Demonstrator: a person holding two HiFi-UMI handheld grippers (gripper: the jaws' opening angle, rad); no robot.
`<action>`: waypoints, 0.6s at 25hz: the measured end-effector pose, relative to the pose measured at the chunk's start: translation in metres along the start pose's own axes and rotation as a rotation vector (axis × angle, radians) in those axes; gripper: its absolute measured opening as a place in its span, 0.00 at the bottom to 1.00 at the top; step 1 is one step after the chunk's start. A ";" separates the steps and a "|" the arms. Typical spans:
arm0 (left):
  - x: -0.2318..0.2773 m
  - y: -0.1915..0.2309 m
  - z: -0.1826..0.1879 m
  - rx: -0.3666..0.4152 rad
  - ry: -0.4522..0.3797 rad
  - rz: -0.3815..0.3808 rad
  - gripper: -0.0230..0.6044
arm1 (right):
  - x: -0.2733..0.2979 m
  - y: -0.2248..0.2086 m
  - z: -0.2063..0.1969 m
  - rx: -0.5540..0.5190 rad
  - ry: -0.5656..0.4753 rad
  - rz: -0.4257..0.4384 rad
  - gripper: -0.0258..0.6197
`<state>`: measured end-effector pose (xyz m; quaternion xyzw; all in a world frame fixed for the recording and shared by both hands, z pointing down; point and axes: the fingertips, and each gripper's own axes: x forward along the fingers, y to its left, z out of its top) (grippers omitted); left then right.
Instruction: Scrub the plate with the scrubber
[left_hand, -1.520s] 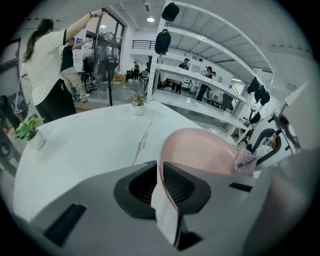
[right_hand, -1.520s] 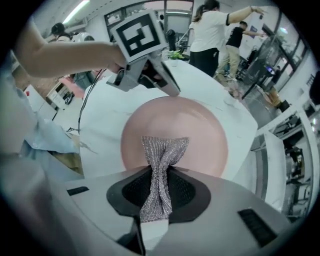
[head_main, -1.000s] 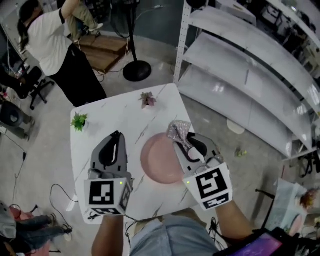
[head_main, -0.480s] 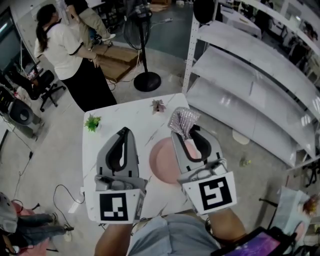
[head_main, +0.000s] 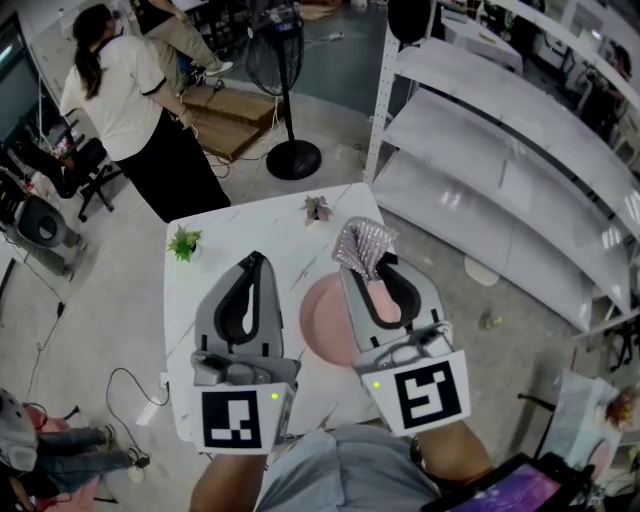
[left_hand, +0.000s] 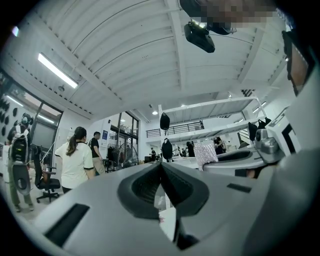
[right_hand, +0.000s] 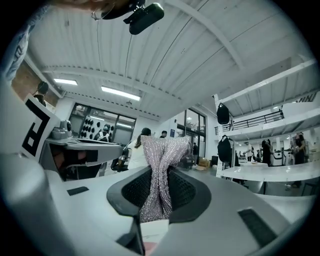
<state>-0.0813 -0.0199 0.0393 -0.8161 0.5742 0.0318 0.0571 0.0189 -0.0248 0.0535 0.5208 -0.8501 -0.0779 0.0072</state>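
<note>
Right gripper view: right gripper (right_hand: 160, 172) pinches silvery mesh scrubber (right_hand: 162, 147); left gripper (left_hand: 161, 167) jaws together, empty. Pink round plate (head_main: 325, 320) by right edge of white table (head_main: 220, 235): lower, press flat, circle.

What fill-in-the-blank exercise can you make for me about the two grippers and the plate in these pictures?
1. The right gripper is shut on the silvery ____.
2. The ____ plate lies on the white table.
3. The left gripper is shut and holds ____.
Missing words: scrubber; pink; nothing.
</note>
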 end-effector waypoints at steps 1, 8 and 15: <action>0.000 0.000 0.000 0.000 0.001 0.000 0.05 | 0.000 0.001 0.000 -0.001 0.000 0.001 0.20; 0.002 0.000 0.000 0.003 0.000 0.000 0.05 | 0.003 -0.001 -0.001 -0.008 -0.002 -0.002 0.20; 0.000 0.000 0.002 0.005 0.004 0.001 0.05 | 0.003 0.002 0.001 -0.014 -0.004 0.003 0.20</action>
